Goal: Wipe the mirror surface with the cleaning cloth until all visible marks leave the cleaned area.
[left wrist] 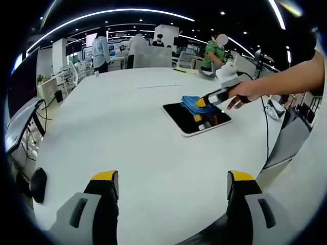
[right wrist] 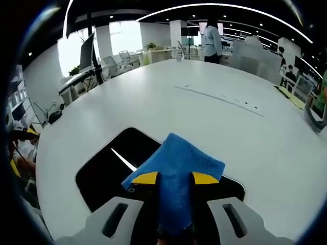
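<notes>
The mirror (right wrist: 102,171) lies flat on the white table (right wrist: 214,117), a dark rectangle whose long axis runs diagonally away from my right gripper (right wrist: 176,178). Its jaws pinch the blue cleaning cloth (right wrist: 176,161), pressed onto the near end of the glass. In the left gripper view, the mirror (left wrist: 196,118) sits well apart from my left gripper (left wrist: 171,184), jaws spread, holding nothing. Risk, as I judge it: nothing braces the mirror, so wiping pressure could slide it, and the bunched cloth may miss marks.
</notes>
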`<state>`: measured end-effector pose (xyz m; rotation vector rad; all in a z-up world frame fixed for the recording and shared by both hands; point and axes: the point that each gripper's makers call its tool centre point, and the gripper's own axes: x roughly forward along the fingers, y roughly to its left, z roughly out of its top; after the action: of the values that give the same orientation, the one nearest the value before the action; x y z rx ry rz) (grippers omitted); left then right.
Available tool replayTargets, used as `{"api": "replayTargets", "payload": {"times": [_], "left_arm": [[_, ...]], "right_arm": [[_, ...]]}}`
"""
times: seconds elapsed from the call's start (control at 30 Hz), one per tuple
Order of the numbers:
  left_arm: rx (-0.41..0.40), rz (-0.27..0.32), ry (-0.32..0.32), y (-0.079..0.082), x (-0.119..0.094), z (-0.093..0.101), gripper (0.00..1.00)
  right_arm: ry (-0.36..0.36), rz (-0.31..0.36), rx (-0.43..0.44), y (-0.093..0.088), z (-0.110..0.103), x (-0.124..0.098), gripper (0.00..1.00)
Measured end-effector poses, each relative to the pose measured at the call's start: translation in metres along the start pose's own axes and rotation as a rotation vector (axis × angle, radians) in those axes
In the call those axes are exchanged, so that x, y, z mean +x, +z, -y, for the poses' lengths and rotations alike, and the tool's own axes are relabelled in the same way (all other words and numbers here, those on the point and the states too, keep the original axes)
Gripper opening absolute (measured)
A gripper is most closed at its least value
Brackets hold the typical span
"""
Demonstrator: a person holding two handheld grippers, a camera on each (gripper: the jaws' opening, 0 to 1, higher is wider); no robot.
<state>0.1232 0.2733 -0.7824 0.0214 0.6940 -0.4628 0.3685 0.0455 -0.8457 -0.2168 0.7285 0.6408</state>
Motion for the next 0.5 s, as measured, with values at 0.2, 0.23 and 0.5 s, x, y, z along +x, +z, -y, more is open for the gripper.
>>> {"api": "replayTargets", "payload": {"times": [0.2, 0.23, 0.5], "left_arm": [[-0.004, 0.002, 0.001, -0.002, -0.002, -0.003, 0.88], [-0.002, 0.002, 0.0, -0.002, -0.003, -0.004, 0.88], [-0.005, 0.008, -0.004, -0.002, -0.004, -0.006, 0.88]], "right_arm": [[0.0, -0.004, -0.005, 0.002, -0.005, 0.001, 0.2], [0.002, -0.005, -0.007, 0.002, -0.007, 0.002, 0.2], [0.008, -0.009, -0.017, 0.006, -0.014, 0.005, 0.2]]}}
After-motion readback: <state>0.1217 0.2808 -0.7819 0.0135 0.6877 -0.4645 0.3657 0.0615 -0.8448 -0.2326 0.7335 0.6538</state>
